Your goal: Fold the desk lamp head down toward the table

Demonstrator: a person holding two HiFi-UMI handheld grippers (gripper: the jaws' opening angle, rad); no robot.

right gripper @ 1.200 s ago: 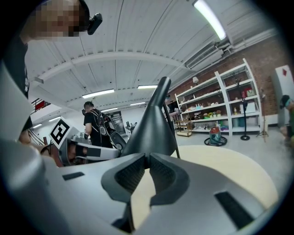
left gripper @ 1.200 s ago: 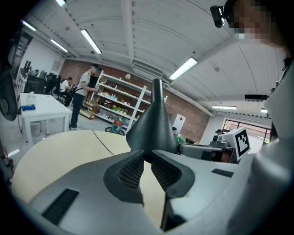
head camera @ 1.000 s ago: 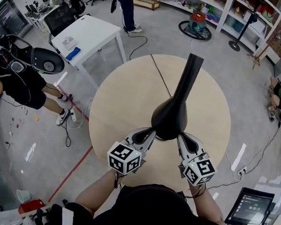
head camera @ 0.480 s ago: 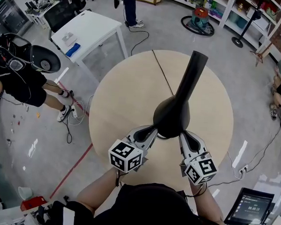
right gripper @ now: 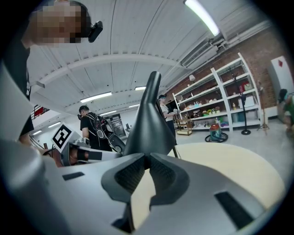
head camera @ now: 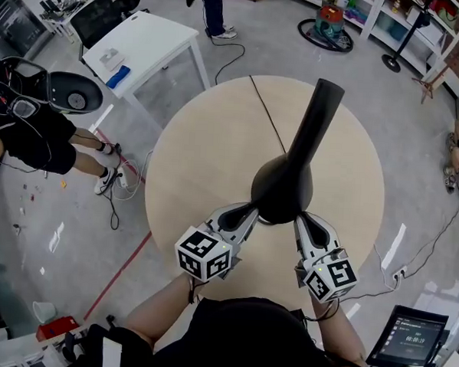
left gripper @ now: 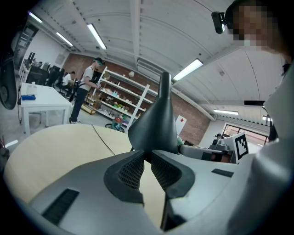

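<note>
Nearest, at 6 o'clock in the head view, the person's dark top fills the lower edge, both forearms reaching forward. The left gripper [head camera: 251, 211], marker cube [head camera: 204, 256] at its back, points toward 1 o'clock. The right gripper [head camera: 297, 218] points toward 11 o'clock. Each gripper view shows its jaws drawn narrow, pads meeting at the tips, with the tips right against the flared lower part of the black desk lamp [head camera: 281, 191]. That bulge hides the tips from above. The lamp stands on the near half of the round wooden table [head camera: 208, 155], its stem rising and leaning toward 1 o'clock. A thin seam [head camera: 263, 119] crosses the tabletop beyond it. On the floor at 8 o'clock a red line [head camera: 121, 277] runs by the table's edge, and a lit screen [head camera: 409, 342] sits at 4 o'clock. At 9 o'clock a person in black [head camera: 25, 137] stands beside a round black disc [head camera: 74, 98]. At 10 o'clock is a white table [head camera: 144, 55] bearing a blue thing [head camera: 118, 77]. Farthest, someone's legs [head camera: 209, 13] show at 12 o'clock, and white shelving [head camera: 391, 26] at 1 o'clock.
</note>
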